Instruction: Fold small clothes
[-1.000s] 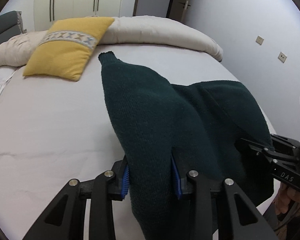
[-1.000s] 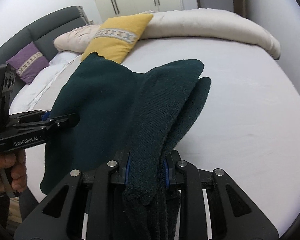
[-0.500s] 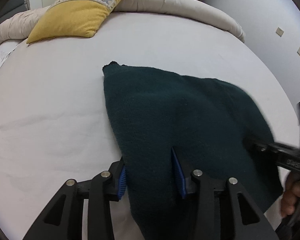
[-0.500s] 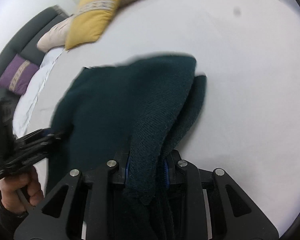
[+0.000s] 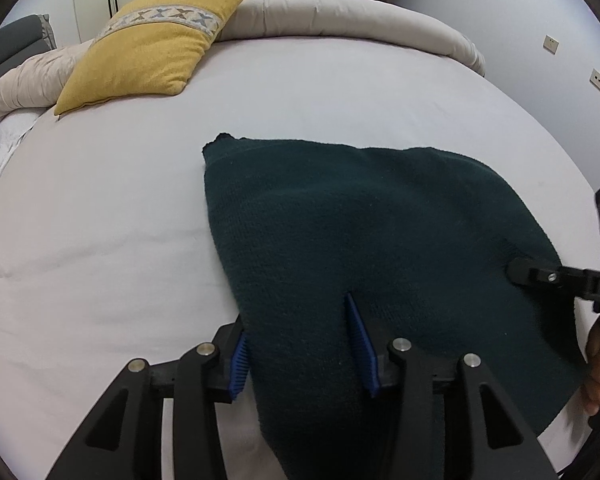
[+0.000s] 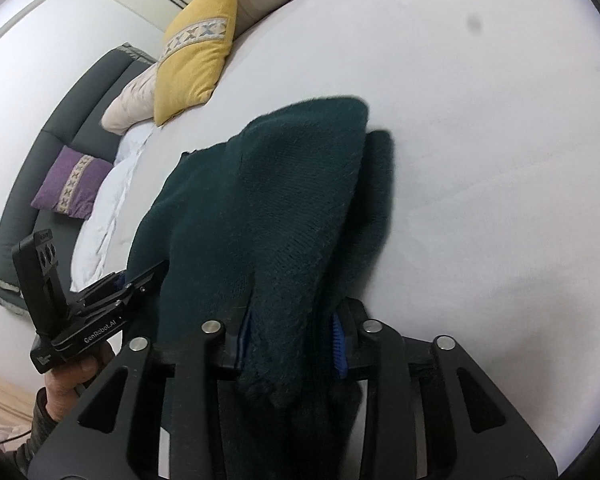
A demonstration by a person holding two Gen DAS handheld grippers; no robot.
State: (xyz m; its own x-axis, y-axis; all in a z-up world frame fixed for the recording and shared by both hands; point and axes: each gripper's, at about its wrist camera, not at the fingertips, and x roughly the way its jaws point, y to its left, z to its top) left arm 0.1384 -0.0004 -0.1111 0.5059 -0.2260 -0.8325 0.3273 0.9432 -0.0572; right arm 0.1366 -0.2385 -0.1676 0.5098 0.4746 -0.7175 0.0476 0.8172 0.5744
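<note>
Both hand-held grippers, left and right, pinching dark green knit garment; laying it flat on bed; releasing next, likely.

Round bed with smooth white sheet carries: dark green knit garment near edge; yellow square cushion; long cream bolster along far rim.
</note>
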